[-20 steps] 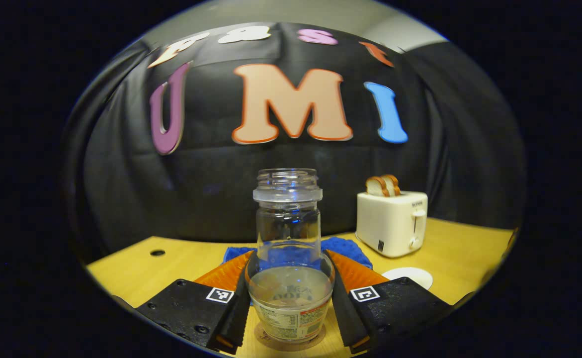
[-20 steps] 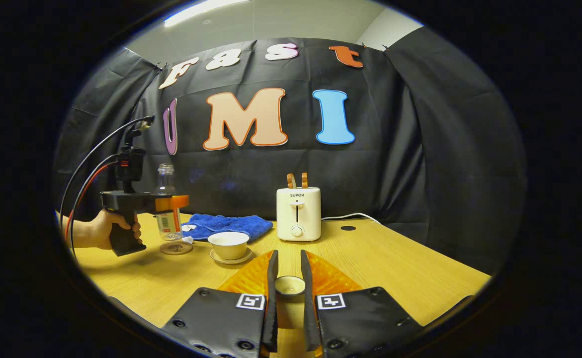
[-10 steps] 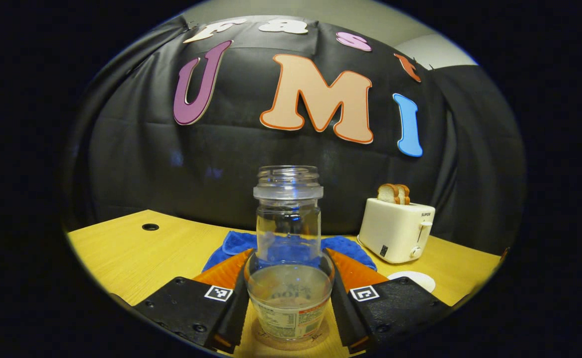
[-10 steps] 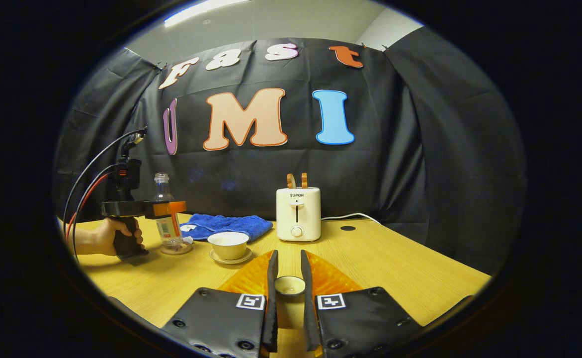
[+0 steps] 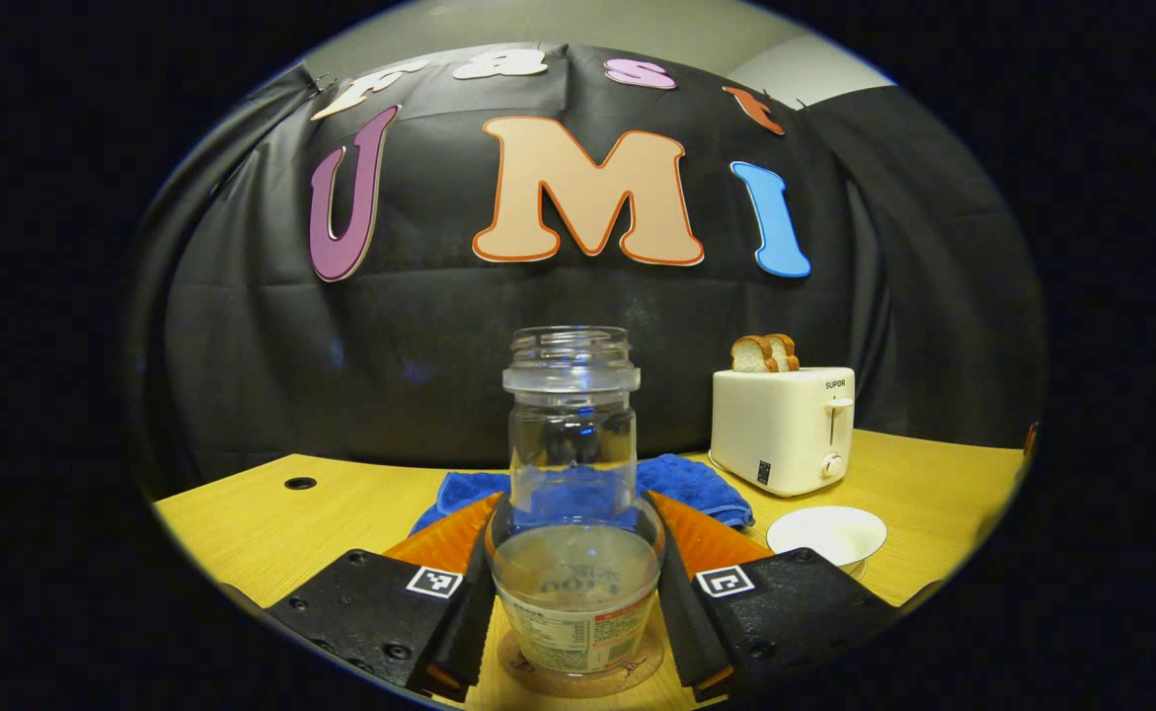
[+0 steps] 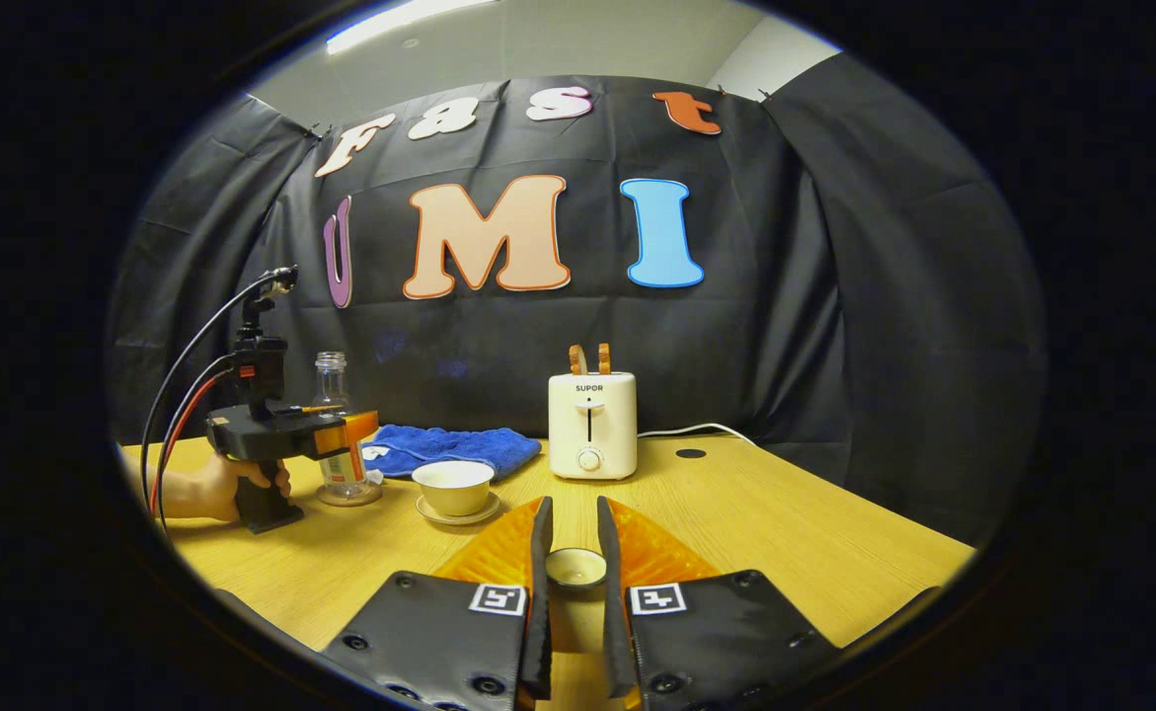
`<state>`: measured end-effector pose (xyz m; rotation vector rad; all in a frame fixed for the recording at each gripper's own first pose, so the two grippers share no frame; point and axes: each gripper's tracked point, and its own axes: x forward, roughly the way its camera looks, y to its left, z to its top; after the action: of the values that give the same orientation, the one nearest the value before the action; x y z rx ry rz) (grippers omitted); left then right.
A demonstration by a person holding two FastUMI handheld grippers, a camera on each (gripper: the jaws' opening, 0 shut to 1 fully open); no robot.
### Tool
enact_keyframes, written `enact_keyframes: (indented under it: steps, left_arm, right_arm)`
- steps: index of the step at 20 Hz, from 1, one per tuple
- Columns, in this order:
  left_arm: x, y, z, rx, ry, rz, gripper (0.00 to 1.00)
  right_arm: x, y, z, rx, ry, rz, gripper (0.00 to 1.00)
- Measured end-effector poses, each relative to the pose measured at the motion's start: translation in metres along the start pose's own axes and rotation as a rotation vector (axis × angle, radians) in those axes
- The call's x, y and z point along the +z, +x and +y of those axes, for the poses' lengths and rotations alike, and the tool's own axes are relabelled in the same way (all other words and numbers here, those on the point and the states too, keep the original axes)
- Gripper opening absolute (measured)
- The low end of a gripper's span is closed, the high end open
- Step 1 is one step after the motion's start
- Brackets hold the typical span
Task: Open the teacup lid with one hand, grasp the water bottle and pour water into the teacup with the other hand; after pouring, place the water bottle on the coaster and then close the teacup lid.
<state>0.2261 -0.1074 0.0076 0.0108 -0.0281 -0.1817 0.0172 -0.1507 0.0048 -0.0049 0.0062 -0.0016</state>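
Left gripper (image 5: 575, 583) clamps the upright water bottle (image 5: 572, 494) on the coaster (image 5: 579, 671).
Right gripper (image 6: 572, 573), low centre, is closed on the teacup lid (image 6: 576, 566).

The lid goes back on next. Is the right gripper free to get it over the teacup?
Probably yes. The right gripper holds the lid, and bare table lies between it and the open teacup. The left gripper sits off beside the bottle.

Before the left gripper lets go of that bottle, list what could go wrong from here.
1. The open-necked water bottle holds water; if the left gripper drags it on release, it may tip off the coaster.
2. The right gripper holds the lid by its knob; it may land crooked on the teacup.
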Motion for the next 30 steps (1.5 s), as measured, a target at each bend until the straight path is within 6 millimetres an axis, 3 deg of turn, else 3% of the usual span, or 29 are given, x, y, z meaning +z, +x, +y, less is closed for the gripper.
enact_keyframes:
  steps: [6, 8, 16, 18, 20, 22, 23, 29, 30]
  left_arm:
    - [0.008, -0.006, 0.001, 0.003, -0.005, -0.032, 0.71]
    - [0.005, -0.01, 0.006, 0.009, 0.02, -0.025, 0.71]
    - [0.0, -0.004, -0.001, -0.01, 0.043, 0.003, 0.71]
    - [-0.012, -0.005, -0.003, -0.01, 0.046, 0.046, 0.73]
    - [-0.008, -0.005, -0.006, -0.023, 0.042, 0.035, 0.76]
    - [-0.006, -0.002, -0.003, -0.022, 0.037, 0.027, 0.87]
    - [-0.004, -0.003, -0.003, -0.017, 0.038, 0.029, 0.98]
    - [-0.005, -0.009, -0.001, -0.013, 0.022, 0.03, 0.96]
    - [-0.006, -0.011, -0.001, -0.014, 0.011, 0.028, 1.0]
  right_arm:
    - [0.0, 0.001, 0.0, -0.001, 0.0, 0.0, 0.24]
    - [-0.001, 0.001, 0.0, -0.001, 0.0, 0.0, 0.24]
    - [0.0, 0.001, 0.0, -0.003, 0.0, -0.001, 0.24]
    - [-0.001, 0.001, -0.001, -0.004, -0.001, -0.001, 0.24]
    - [-0.001, 0.001, 0.0, -0.003, -0.001, -0.001, 0.24]
    - [0.0, 0.001, 0.0, -0.003, 0.0, 0.0, 0.24]
    - [0.0, 0.0, 0.0, -0.003, -0.001, 0.0, 0.24]
    - [0.001, -0.002, 0.0, -0.003, 0.0, 0.001, 0.24]
    - [0.001, -0.002, 0.0, -0.003, -0.001, 0.0, 0.24]
